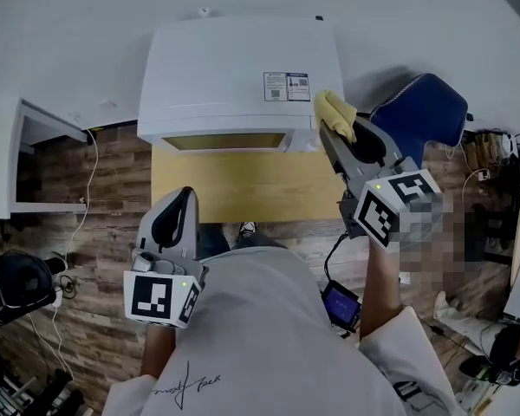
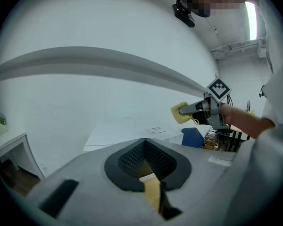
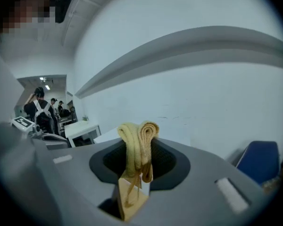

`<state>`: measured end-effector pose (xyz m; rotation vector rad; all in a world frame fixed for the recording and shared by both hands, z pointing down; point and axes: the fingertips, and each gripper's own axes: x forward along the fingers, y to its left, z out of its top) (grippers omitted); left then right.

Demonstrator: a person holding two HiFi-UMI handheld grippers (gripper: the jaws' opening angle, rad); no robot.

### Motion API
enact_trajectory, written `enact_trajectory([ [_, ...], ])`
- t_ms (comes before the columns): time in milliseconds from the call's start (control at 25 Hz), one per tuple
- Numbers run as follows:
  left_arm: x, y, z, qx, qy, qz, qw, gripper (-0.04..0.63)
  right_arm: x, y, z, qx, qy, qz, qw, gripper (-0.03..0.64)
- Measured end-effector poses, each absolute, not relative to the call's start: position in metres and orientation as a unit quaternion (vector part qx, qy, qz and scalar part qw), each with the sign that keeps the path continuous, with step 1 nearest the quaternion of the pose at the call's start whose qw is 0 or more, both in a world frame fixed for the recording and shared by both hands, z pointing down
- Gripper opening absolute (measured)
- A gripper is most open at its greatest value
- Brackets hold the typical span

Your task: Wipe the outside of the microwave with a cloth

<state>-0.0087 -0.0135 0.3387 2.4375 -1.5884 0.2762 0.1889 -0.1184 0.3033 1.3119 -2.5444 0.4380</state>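
**Cloth at the microwave's right corner: make contact before I sweep**

My right gripper (image 1: 334, 133) has its jaws clamped on the folded yellow cloth (image 1: 337, 111), which stands up from between the pads as a doubled loop in the right gripper view. From the head view the cloth sits at the right front top corner of the white box-shaped microwave (image 1: 234, 76), which stands at the back of the light wooden table (image 1: 243, 185) against the wall. I can't tell whether the cloth is touching the casing or only just beside it.

My left gripper (image 1: 182, 199) hangs low, near the table's front edge and well apart from the microwave. Its jaws are together with nothing between them.

I judge that wiping is only starting. To do it well, I'd tilt the right gripper so the cloth's folded loop meets the white surface first, not the jaw tips, since little cloth sticks out past them. Then I'd press lightly and draw long overlapping strokes across the top and down the right side. The printed stickers (image 1: 286, 86) near the top's right edge could catch or lift. If the microwave slides, I could use the left gripper to steady it.
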Motion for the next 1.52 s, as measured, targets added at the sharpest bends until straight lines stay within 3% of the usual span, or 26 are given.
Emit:
enact_trajectory([
  [400,-0.017,-0.040,0.341,0.852,-0.506,0.088,0.103,-0.009,0.216,-0.229,0.312,0.508,-0.824,0.171,0.183,0.118],
  [840,-0.046,-0.076,0.322,0.865,-0.488,0.076,0.091,-0.009,0.238,-0.358,0.352,0.535,-0.757,0.273,0.257,0.118],
  [1520,-0.061,-0.094,0.328,0.870,-0.475,0.060,0.119,-0.009,0.235,-0.401,0.393,0.581,-0.684,0.283,0.338,0.115],
])
